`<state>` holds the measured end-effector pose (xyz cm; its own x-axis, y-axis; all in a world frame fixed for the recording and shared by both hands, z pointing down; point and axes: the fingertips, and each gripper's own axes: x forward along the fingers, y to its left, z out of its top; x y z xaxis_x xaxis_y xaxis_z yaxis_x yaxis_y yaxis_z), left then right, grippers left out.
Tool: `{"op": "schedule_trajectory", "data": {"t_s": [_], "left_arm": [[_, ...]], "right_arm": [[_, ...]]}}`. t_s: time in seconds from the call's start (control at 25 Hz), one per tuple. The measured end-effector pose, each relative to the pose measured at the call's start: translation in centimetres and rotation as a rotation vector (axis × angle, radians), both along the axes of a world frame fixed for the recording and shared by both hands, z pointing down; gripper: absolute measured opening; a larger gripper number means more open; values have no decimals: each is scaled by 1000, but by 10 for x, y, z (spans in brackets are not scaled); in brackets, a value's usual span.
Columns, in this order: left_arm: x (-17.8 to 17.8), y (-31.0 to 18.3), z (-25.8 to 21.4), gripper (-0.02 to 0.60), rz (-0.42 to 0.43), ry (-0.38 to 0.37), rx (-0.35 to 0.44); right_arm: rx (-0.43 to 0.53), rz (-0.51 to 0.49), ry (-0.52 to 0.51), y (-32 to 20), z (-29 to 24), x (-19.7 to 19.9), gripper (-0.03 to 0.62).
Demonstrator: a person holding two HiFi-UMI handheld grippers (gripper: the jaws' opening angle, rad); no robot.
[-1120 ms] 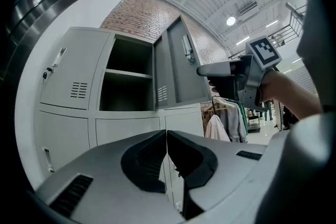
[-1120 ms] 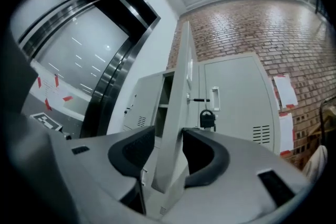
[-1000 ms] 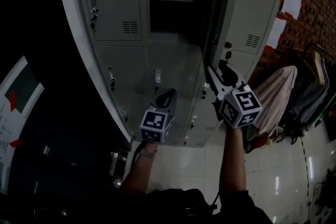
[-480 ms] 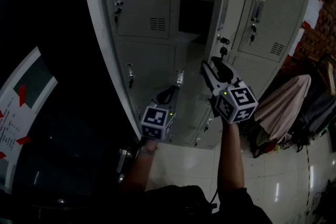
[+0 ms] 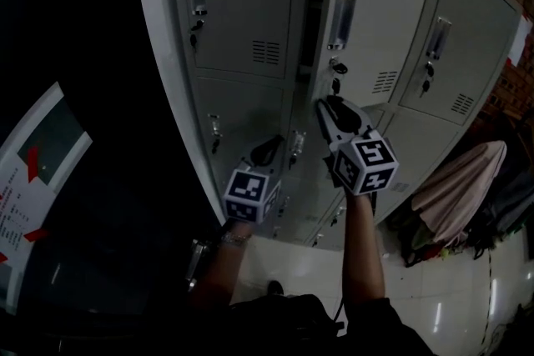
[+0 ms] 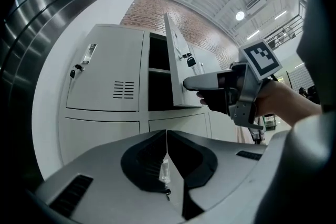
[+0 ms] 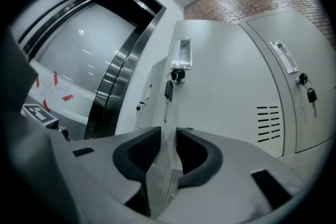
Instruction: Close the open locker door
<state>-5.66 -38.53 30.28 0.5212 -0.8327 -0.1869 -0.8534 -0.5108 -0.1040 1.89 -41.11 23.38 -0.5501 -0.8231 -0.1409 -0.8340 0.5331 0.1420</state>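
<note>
Right gripper (image 7: pixel 168 134): fingers a narrow slit apart, nothing between them. They point straight at the outer face of the locker door (image 7: pixel 226 102). In the head view the fingertips appear to rest on that face near its lower edge, though contact cannot be confirmed. The door's recessed handle (image 7: pixel 181 54) sits above the fingertips, and a key (image 7: pixel 169 90) hangs from the lock directly beyond them. A set of vent slots (image 7: pixel 268 123) lies to the right of the fingers.

Locker door: not yet shut. In the head view a dark gap (image 5: pixel 315 4) remains along its free edge, above and just left of the right fingers. In the left gripper view the door stands out at an angle from the cabinet, and the open compartment (image 6: pixel 157 78), with a shelf across it, shows to its left.

Left gripper (image 6: pixel 166 136): fingertips together, holding nothing. It sits lower than and left of the right gripper, apart from the door, and faces the lower row of lockers. Through the opening below its closed tips, the lock of a lower locker (image 6: pixel 165 173) is visible.

Surroundings: a brick wall (image 6: pixel 173 10) runs beyond the lockers. Hanging clothes (image 5: pixel 459 188) lie well to the right of the right fingers. A white notice with red marks (image 5: pixel 33 171) lies well to the left of the left fingers.
</note>
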Motion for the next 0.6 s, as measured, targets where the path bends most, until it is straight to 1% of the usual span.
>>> {"op": "schedule_trajectory", "data": {"t_s": [0.16,0.4,0.48,0.6], "left_arm": [[-2,-24,1,3,-22,9,-20],[-4,-55,-2,3,-45,13,-16],[-5,-62,-2,3,-51,13,-16],[-5,-70,1,3,-58,13,-21]], "right_arm": [[-9,30,36,-38,6,0,95],[-37,91,81,-90,17,6,95],[-42,123,95,-105,20,10,32],[-44,152,104,-121,21,15,30]]}}
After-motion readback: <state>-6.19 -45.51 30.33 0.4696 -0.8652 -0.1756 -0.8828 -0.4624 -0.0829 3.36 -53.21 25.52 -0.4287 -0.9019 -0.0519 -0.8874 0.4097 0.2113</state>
